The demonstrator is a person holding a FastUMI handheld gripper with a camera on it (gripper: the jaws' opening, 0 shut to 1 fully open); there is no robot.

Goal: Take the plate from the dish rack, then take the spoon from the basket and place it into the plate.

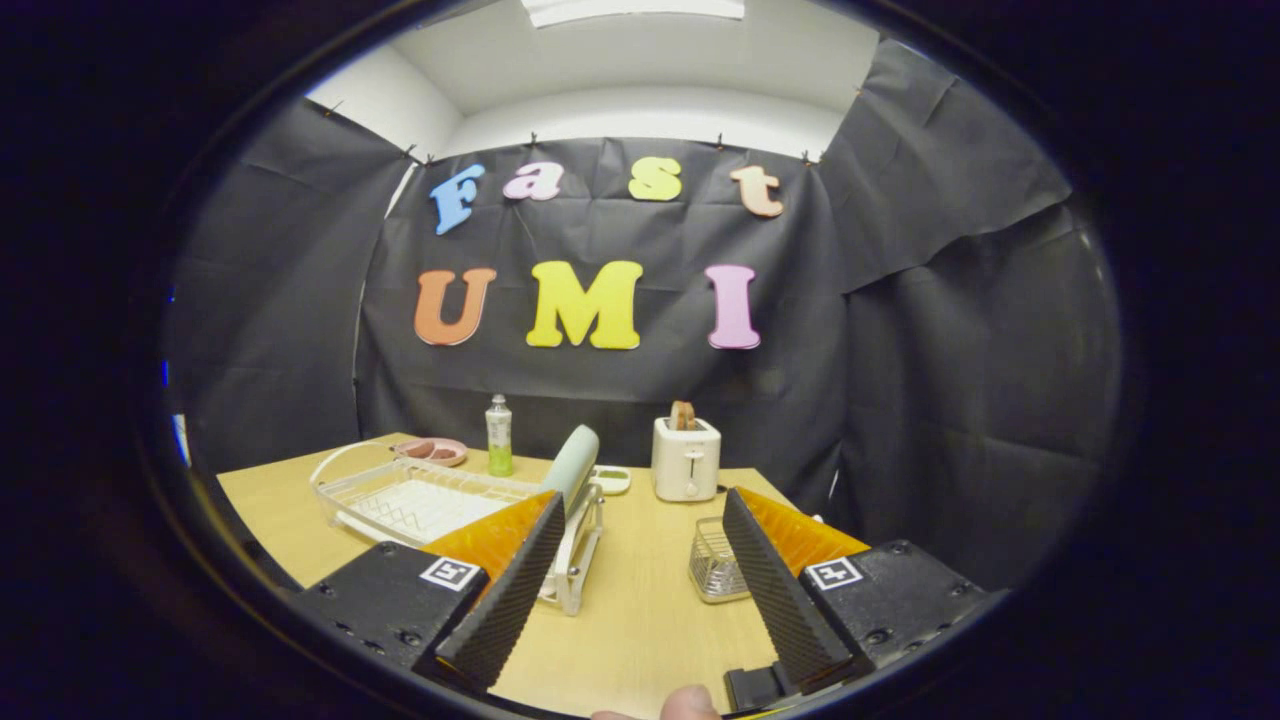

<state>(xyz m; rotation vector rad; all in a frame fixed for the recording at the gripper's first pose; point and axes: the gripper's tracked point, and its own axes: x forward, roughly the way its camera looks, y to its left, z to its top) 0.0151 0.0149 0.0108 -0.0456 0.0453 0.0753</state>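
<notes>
You are holding the gripper (pixel 640 590) with fingers spread wide, gripping nothing. The plate (pixel 572 462) is standing on edge in the dish rack (pixel 420 500), just beyond your left finger, so you are facing a slight leftward reach.

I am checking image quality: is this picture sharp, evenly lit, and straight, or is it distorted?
Gripper view: fisheye bends the table edge and booth walls; the ceiling lamp overexposes; the open gripper, dish rack and toaster look sharp; the fingertip nearest the lens is blurred.
</notes>
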